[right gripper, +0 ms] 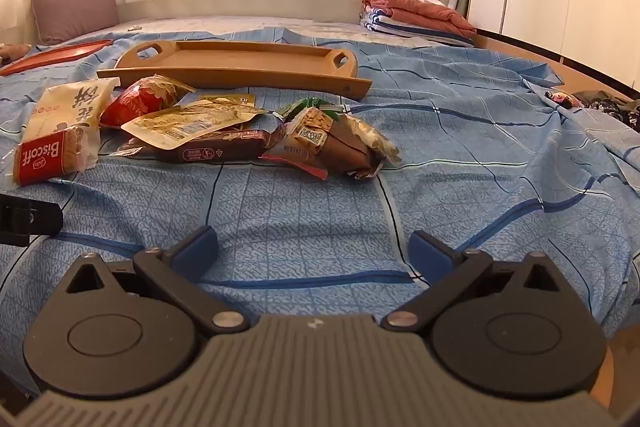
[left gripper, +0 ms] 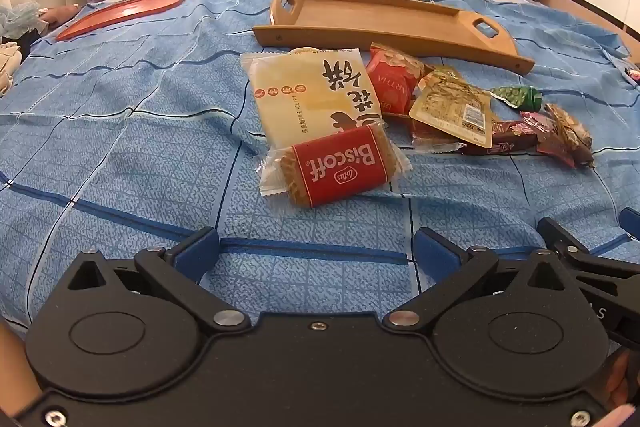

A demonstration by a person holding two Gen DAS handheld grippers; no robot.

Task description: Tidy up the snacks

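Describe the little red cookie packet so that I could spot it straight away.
Start at the long wooden tray on the blue bedsheet. The snacks lie heaped just in front of it, and the Biscoff packet sits at the pile's near edge, overlapping the pale yellow bag. It alone has a red band with white lettering and clear ends showing brown biscuits.

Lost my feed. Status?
Left gripper and right gripper open, empty. Snacks piled before the wooden tray, none loaded. Path clear.

Snack packets (left gripper: 360, 115) heaped on blue sheet (left gripper: 120, 147), before empty wooden tray (left gripper: 376, 15).
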